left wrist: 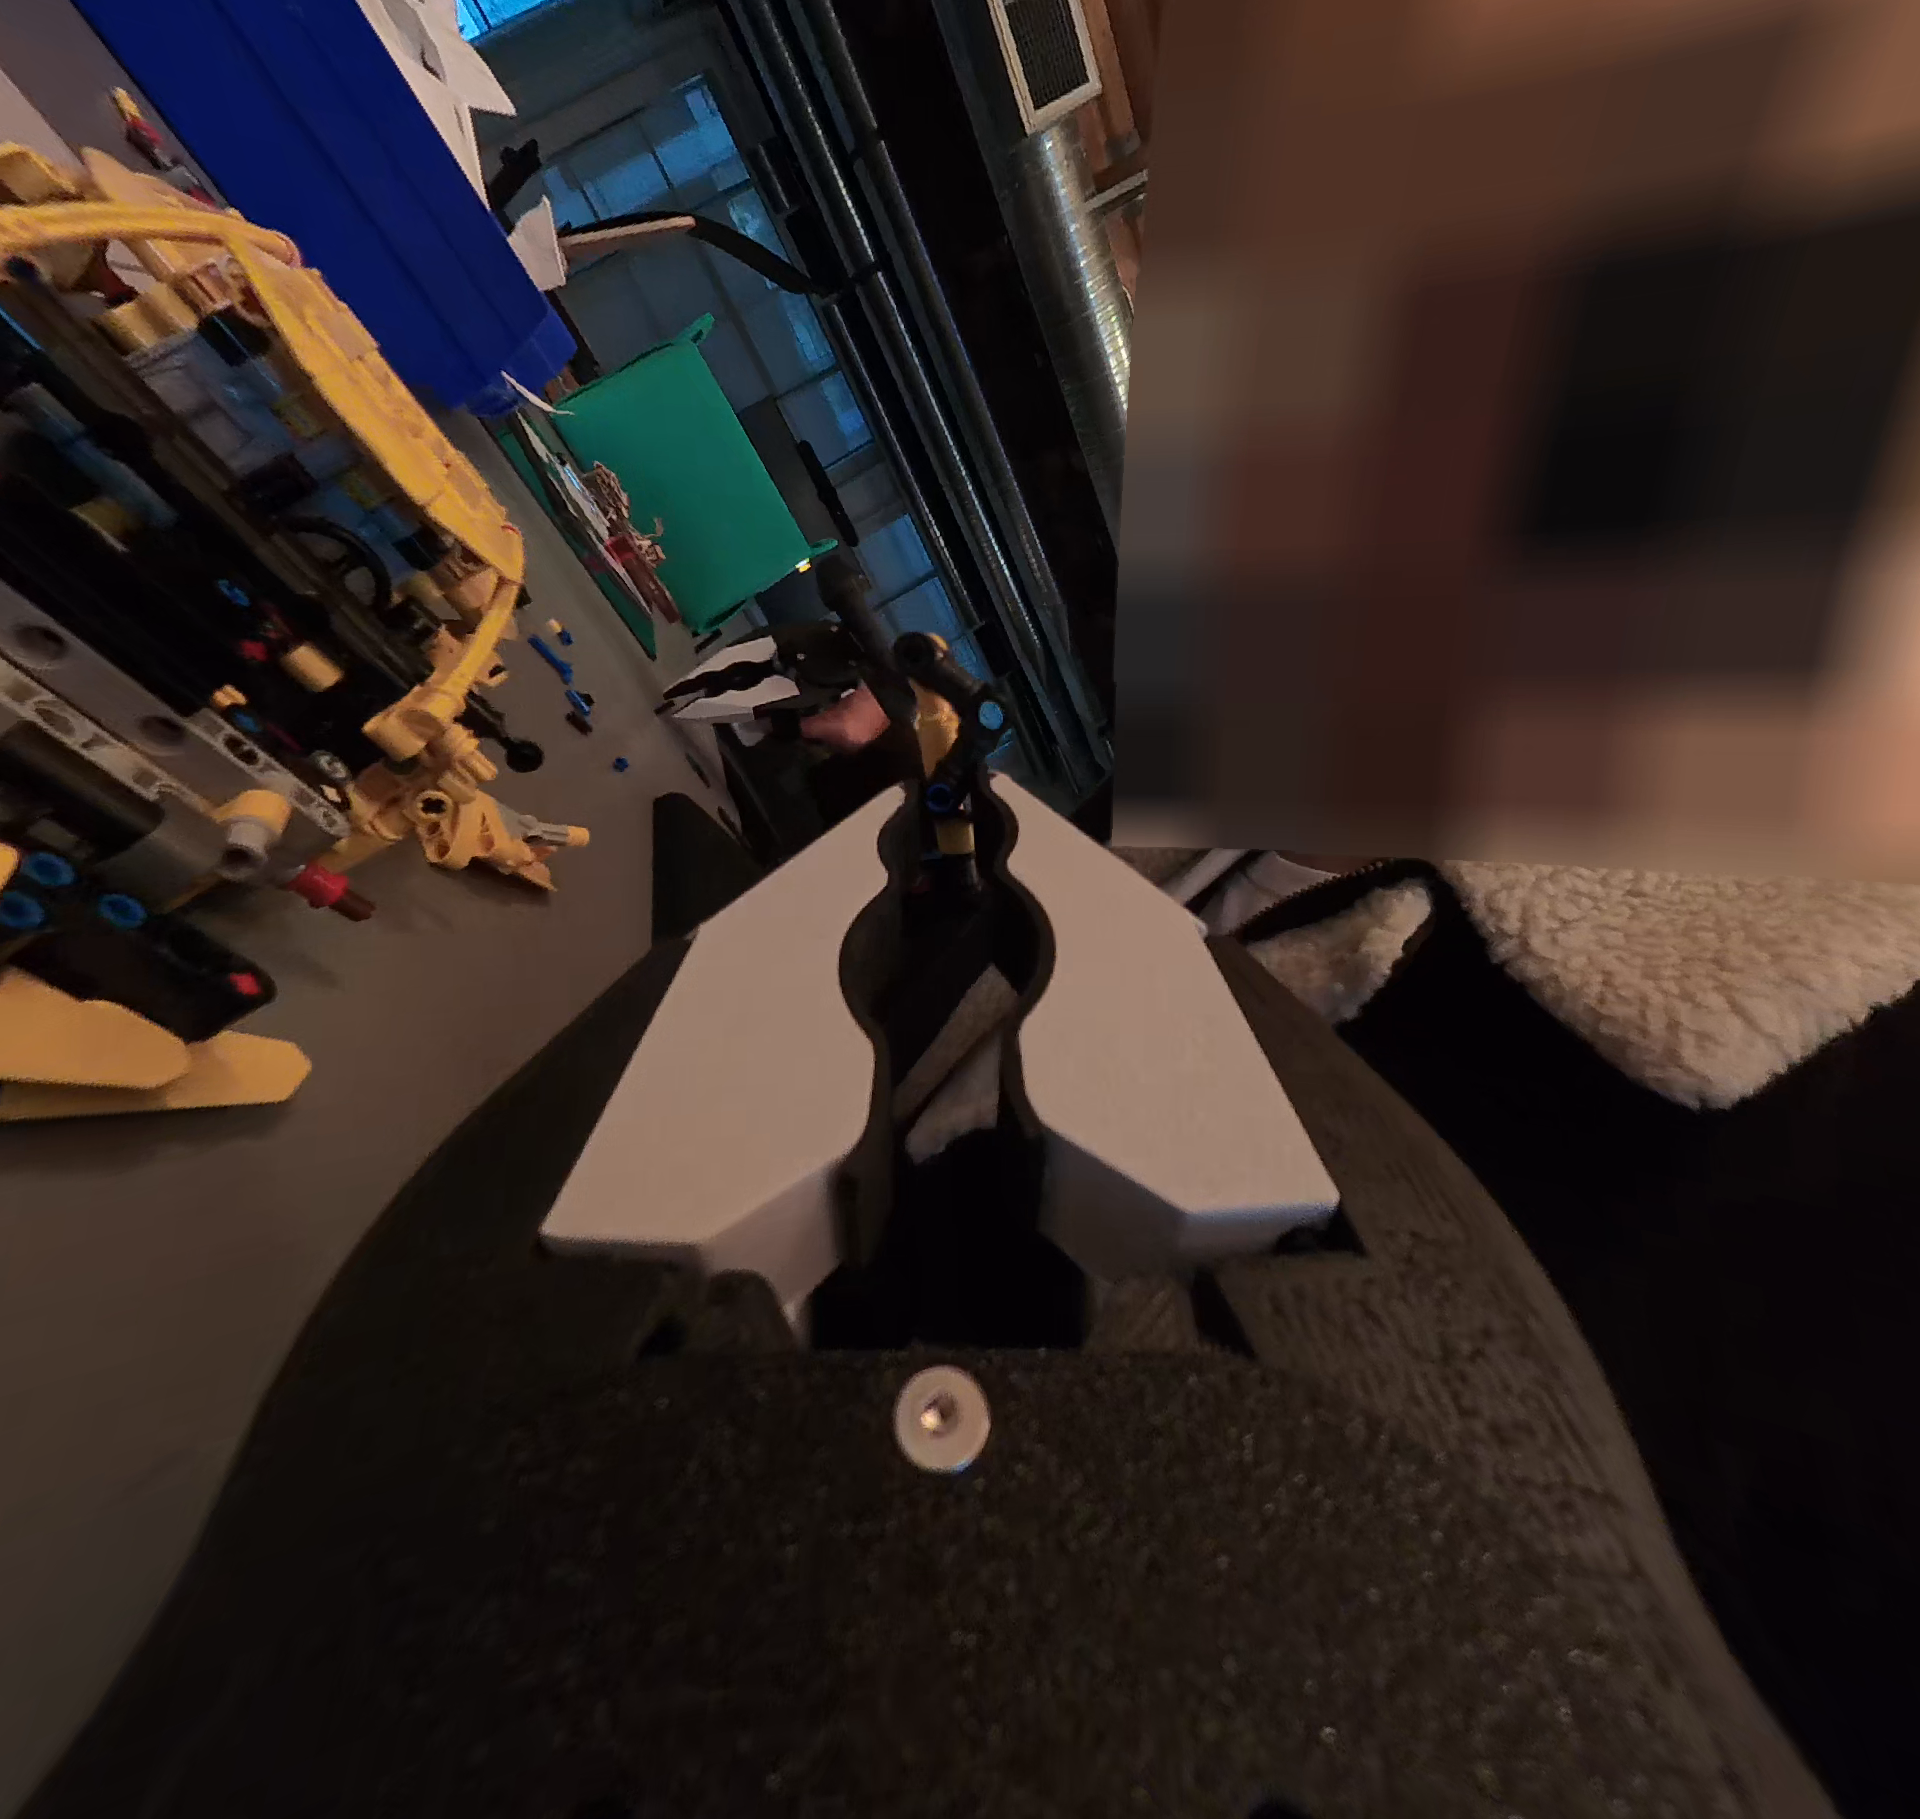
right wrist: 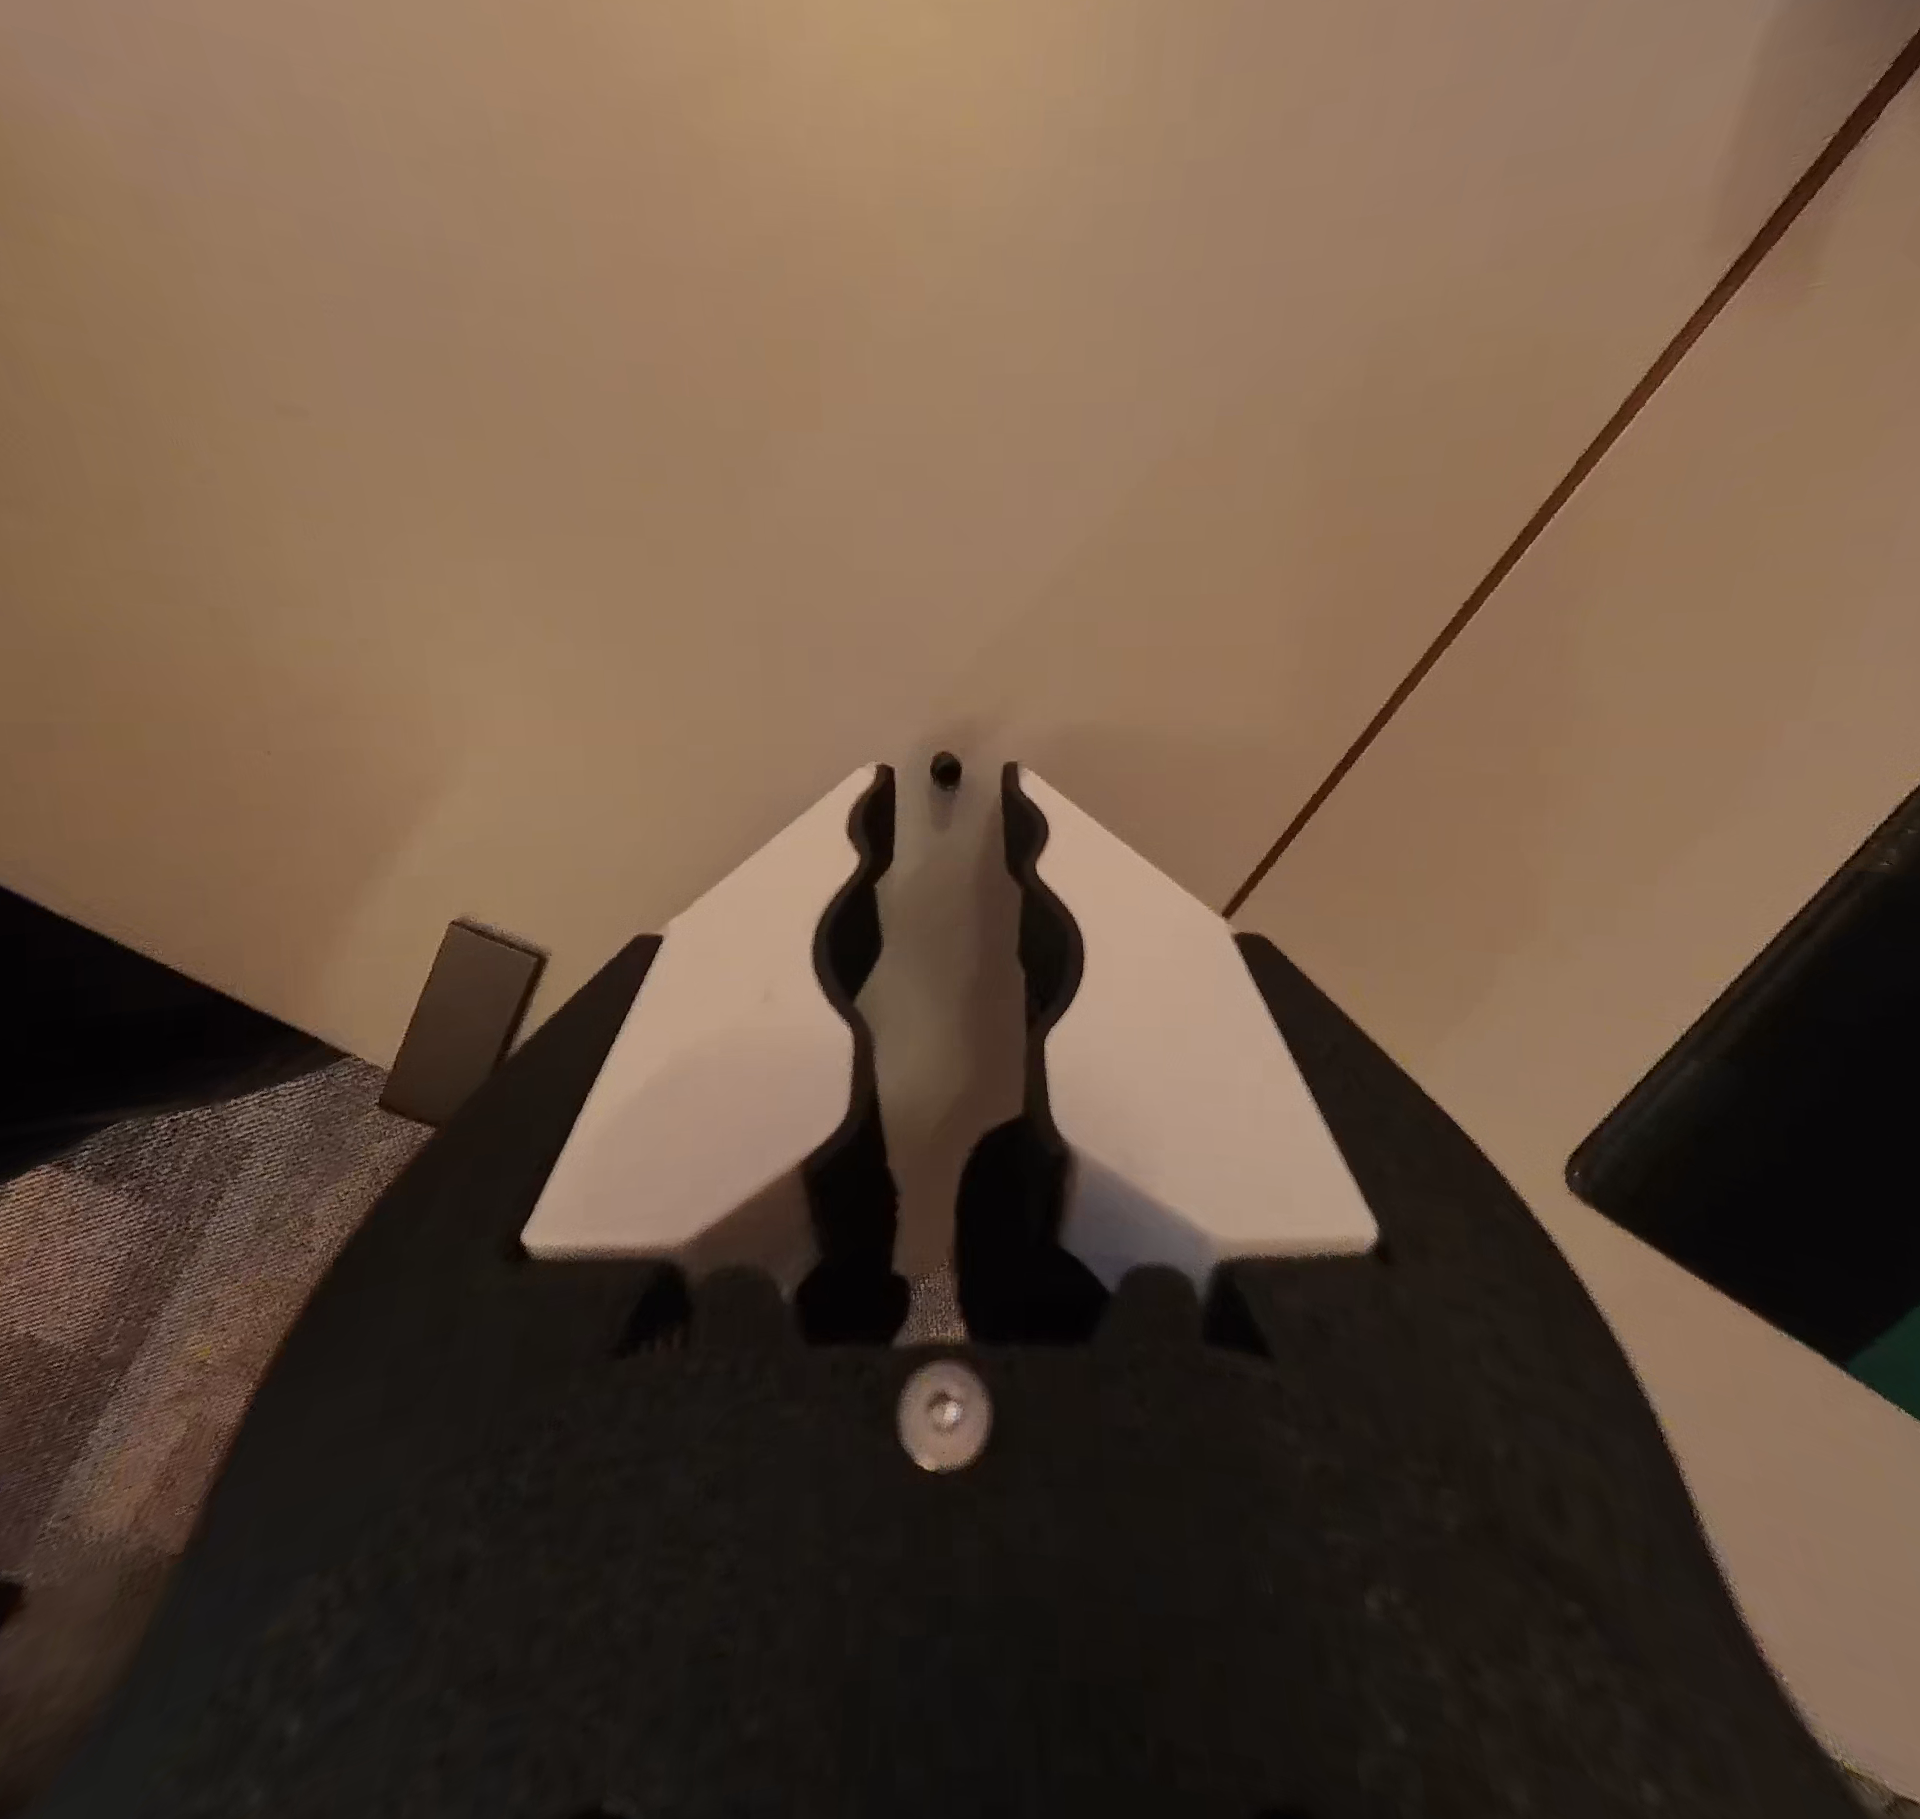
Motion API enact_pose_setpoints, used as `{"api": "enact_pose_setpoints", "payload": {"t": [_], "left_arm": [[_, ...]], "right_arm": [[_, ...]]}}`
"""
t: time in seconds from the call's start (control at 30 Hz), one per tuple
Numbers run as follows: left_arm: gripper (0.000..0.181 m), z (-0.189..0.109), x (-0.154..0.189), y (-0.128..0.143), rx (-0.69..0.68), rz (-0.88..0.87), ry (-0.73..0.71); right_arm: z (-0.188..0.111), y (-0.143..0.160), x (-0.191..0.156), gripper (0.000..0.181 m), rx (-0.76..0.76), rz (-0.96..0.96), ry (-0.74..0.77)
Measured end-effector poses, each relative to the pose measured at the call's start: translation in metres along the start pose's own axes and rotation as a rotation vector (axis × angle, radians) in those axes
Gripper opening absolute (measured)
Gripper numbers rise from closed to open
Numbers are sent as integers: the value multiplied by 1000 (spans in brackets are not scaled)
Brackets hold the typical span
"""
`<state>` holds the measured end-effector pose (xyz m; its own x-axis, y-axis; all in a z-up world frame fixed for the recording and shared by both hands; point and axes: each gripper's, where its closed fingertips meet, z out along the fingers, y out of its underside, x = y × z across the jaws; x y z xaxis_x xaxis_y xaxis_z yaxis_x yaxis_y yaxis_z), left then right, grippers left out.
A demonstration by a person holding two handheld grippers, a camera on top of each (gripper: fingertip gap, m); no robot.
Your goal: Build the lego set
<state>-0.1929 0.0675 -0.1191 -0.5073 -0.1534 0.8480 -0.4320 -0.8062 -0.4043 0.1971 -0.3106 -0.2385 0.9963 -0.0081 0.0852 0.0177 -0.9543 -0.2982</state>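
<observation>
My left gripper (left wrist: pixel 940 808) is shut on a small black, yellow and blue lego sub-assembly (left wrist: pixel 948 730) and holds it up in the air above the table edge. A large yellow and black lego vehicle model (left wrist: pixel 239 522) stands on the grey table at the left. In the right wrist view my right gripper (right wrist: pixel 945 782) is open and empty, its tips just above the pale table (right wrist: pixel 727 367). A tiny black lego pin (right wrist: pixel 944 767) lies on the table between the fingertips. The right gripper also shows far off in the left wrist view (left wrist: pixel 743 694).
Loose blue and black lego pins (left wrist: pixel 566 678) lie on the table beside the model. A blue bin (left wrist: pixel 312 107) and a green box (left wrist: pixel 686 481) stand behind. A person's fleece-collared jacket (left wrist: pixel 1662 990) is at the right. A dark tray (right wrist: pixel 1766 1094) lies right of my right gripper. One gripper's finger ends stand about 55 cm off the other's.
</observation>
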Motion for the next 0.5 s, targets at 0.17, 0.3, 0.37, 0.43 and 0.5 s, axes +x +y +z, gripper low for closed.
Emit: {"api": "enact_pose_setpoints", "payload": {"t": [0.17,0.3,0.37,0.43,0.5], "left_arm": [[8,1,-4,3,-17,-6,-13],[8,2,-4,3,-19,-10,-12],[8,3,-3,5,-26,-5,-11],[8,3,-5,6,-33,-1,-21],[8,5,-11,5,-33,13,-58]], "right_arm": [[2,-3,0,14,-1,-4,-9],[4,0,0,4,-37,-2,-28],[1,-4,-1,4,-31,5,-33],[-6,-18,-5,4,16,-20,-25],[-18,-50,-16,4,129,-67,-23]]}}
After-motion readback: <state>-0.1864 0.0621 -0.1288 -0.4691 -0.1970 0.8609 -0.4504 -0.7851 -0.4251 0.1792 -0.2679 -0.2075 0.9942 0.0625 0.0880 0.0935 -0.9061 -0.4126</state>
